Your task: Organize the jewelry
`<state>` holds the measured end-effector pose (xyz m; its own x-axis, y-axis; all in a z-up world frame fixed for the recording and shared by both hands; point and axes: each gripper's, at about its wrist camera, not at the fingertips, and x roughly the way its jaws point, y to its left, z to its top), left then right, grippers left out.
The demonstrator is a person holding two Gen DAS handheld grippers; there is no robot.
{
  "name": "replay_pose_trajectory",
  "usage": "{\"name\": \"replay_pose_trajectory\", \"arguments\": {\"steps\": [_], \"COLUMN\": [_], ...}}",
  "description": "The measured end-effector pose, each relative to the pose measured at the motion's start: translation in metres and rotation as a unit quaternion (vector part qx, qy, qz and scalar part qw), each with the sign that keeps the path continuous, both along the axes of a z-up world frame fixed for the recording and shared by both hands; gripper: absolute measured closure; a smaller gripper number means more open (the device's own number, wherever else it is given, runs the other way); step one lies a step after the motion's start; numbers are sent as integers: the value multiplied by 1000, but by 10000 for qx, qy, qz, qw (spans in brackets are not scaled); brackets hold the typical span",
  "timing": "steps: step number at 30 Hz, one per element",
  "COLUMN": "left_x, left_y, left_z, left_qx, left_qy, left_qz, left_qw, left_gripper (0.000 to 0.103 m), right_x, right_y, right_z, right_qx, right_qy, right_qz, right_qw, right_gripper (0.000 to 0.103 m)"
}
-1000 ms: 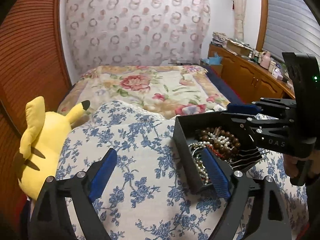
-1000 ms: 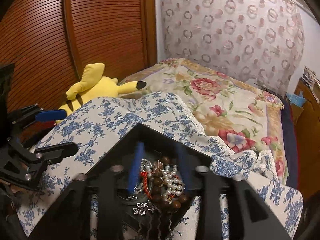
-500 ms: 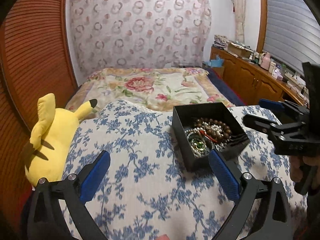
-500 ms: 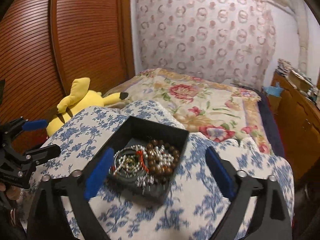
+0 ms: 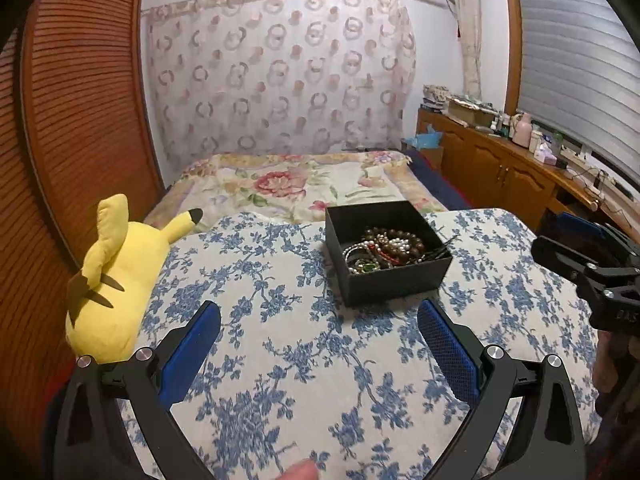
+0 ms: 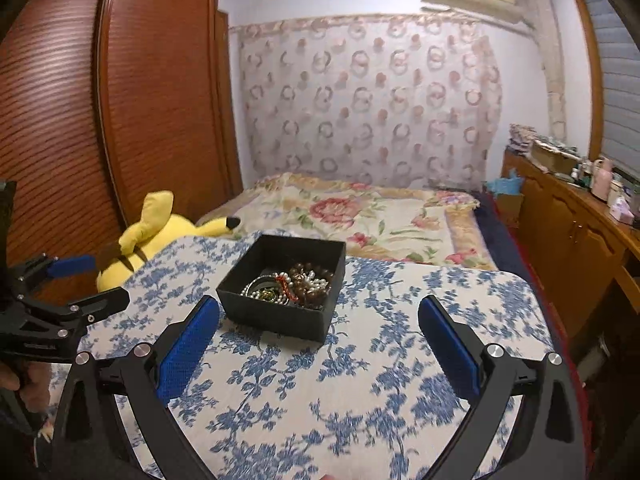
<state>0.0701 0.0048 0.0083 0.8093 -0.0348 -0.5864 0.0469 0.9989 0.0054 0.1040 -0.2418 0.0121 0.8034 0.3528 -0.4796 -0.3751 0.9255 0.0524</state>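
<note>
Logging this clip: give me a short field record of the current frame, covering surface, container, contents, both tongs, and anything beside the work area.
surface: blue floral cloth covering the work area
container: open black box, resting on the cloth, no lid in view
contents: tangled jewelry, brown beads, pearl strands, a green piece
left tongs: open, empty, short of the box
right tongs: open, empty, jaws have just been opening, box just beyond the tips
beside: yellow plush toy at the cloth's left edge

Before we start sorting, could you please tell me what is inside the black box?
The black box holds a tangled heap of jewelry: brown bead bracelets, pearl strands, a red cord, a green piece. Whatever lies beneath the heap is covered.
</note>
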Motion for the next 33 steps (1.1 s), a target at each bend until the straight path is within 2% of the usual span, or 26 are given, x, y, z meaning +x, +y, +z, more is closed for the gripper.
{"name": "replay_pose_trajectory", "arguments": {"steps": [10,33], "left_x": [-22,-34], "left_y": [-10,-16], "left_z": [12,21], "left_qx": [15,-45], "left_qy": [-252,-433], "left_qz": [-39,-83], "left_qw": [9997,9990], "left_gripper": [8,8], "right_x": [-36,-43], "right_y": [-16,-23], "right_z": [11,9], "right_qx": [195,233], "right_qy": [-295,-297], "right_qz": [-297,-362], "right_qw": [9989,9986], "right_gripper": [3,3]}}
